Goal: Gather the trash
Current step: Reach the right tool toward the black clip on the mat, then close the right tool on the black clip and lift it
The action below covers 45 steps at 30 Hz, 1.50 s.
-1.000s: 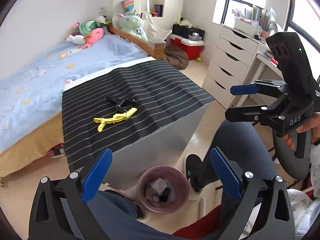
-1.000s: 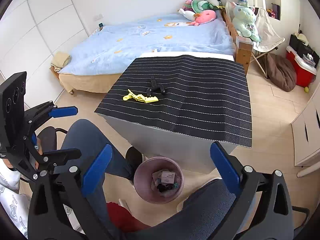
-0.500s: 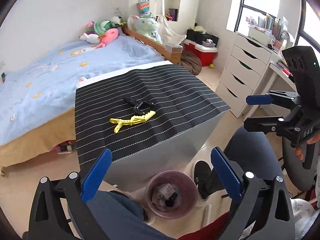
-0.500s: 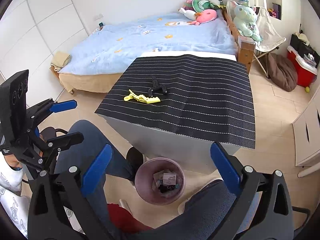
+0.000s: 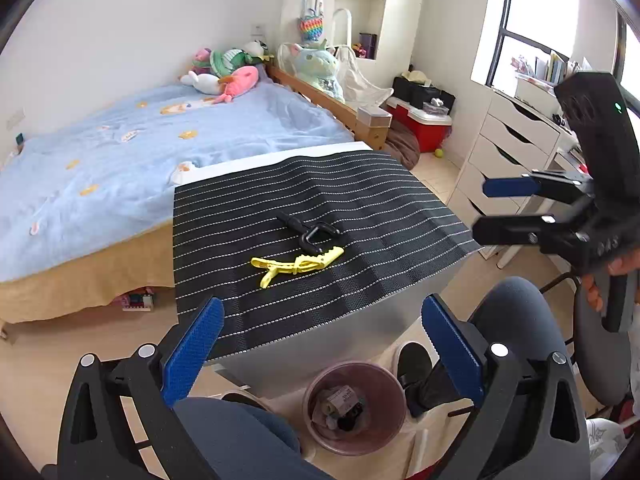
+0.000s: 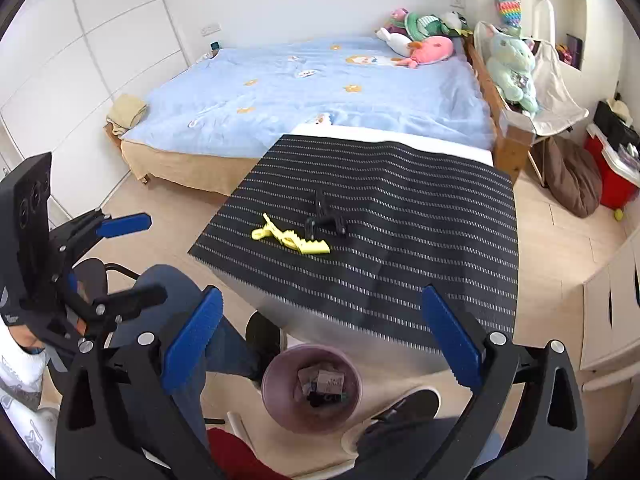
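A yellow hair clip (image 5: 298,264) (image 6: 291,238) lies on the black striped mat of the low table (image 5: 380,200) (image 6: 432,240). Just behind it, touching or nearly so, lies a black clip (image 5: 311,231) (image 6: 326,219). On the floor at the table's near edge stands a pink trash bin (image 5: 309,404) (image 6: 269,392) with scraps inside. My left gripper (image 5: 320,306) (image 6: 156,256) is open and empty, above the bin and short of the table. My right gripper (image 6: 322,296) (image 5: 482,208) is also open and empty, level with the left one.
A person's knees (image 5: 516,312) and shoes (image 6: 264,334) flank the bin. A blue bed (image 5: 140,160) runs behind the table. White drawers (image 5: 508,148) stand right, with a red cooler (image 5: 430,130) and a brown cushion (image 6: 572,176) beyond.
Both cameras have tilted up and edged toward the table, so the clips sit nearer the middle of view. Both grippers stayed open; nothing on the table moved.
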Each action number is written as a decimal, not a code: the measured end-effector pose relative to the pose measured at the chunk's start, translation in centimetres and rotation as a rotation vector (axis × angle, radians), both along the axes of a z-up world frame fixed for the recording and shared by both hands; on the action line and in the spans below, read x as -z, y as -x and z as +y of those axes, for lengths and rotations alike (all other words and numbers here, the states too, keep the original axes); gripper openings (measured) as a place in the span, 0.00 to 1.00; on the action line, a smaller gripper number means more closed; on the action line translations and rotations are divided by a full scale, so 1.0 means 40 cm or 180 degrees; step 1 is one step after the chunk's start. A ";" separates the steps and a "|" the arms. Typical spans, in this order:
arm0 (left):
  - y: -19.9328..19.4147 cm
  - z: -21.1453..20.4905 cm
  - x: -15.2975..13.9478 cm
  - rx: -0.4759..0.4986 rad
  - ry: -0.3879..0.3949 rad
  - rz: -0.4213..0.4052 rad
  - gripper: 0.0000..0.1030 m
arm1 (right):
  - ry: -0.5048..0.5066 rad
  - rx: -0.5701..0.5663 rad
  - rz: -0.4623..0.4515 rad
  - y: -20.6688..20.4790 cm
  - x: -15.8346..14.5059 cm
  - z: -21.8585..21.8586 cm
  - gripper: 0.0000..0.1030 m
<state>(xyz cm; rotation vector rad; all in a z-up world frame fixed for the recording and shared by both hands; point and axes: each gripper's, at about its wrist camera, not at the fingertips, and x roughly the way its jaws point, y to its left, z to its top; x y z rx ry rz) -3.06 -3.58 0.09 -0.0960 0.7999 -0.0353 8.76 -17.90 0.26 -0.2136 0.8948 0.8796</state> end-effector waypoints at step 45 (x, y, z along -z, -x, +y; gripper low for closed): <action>0.016 0.120 0.031 -0.0321 0.0171 0.0007 0.93 | 0.1394 -0.0622 0.0665 -0.282 0.282 0.484 0.32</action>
